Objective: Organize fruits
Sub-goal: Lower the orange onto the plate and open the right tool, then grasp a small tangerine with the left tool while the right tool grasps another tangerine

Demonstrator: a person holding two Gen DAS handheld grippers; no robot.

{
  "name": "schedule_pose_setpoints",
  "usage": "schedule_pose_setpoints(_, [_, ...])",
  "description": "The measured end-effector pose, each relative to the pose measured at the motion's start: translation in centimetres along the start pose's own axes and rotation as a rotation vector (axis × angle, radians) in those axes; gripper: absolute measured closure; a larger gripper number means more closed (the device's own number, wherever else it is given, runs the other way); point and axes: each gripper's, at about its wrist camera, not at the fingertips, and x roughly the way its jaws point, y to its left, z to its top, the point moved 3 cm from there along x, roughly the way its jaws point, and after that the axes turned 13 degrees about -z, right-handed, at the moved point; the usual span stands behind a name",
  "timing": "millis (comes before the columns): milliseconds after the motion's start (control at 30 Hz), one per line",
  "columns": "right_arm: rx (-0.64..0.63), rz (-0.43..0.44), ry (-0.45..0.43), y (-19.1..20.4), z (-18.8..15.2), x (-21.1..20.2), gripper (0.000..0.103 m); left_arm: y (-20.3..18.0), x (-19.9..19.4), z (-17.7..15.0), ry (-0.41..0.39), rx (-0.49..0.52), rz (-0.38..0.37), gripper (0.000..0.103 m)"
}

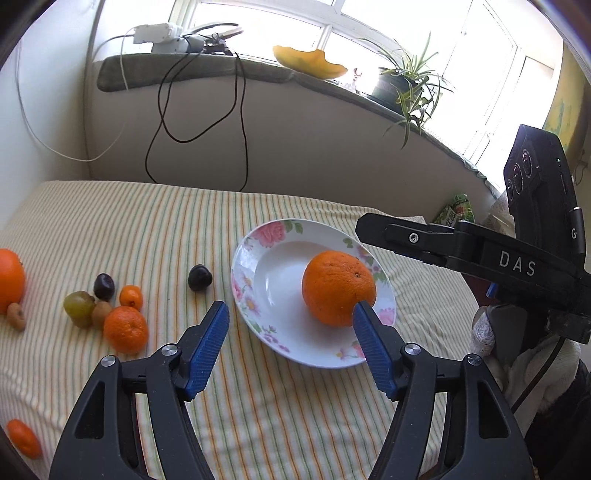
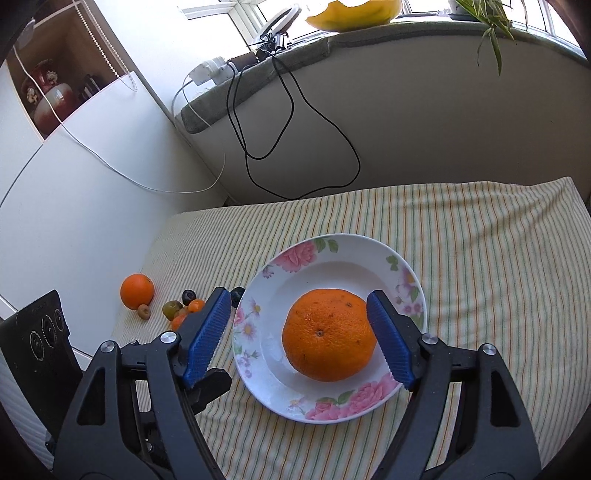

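Orange fruit [image 2: 328,340] resting on floral plate [image 2: 369,258], right hand-held gripper [image 2: 299,321] spread open around it, left hand-held gripper [image 1: 290,325] open, empty

This is a room in a home. A table with a striped cloth [image 1: 295,229] stands by a sunny window [image 1: 424,33], and a potted plant [image 1: 402,85] sits on the windowsill [image 1: 258,74]. A flowered plate [image 2: 369,258] and a cabinet with a red vase [image 2: 48,99] look homey too.
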Motion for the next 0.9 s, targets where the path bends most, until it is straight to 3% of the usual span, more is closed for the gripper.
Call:
schedule_pose_setpoints(267, [-0.13, -0.004, -0.037, 3.1, -0.9, -1.0, 0.018, 1.6, -5.1, -1.4, -0.098, 0.026, 0.055, 0.034])
schedule_pose_setpoints(533, [-0.262, 0.014, -0.102, 7.6, -2.7, -1.9, 0.018, 5.3, -10.3, -4.1, -0.169, -0.059, 0.118, 0.034])
schedule_pose_setpoints(900, [-0.398, 0.064, -0.054, 13.7, -6.0, 0.6, 0.018, 10.1, -15.9, -8.7, -0.212, -0.119, 0.291, 0.035])
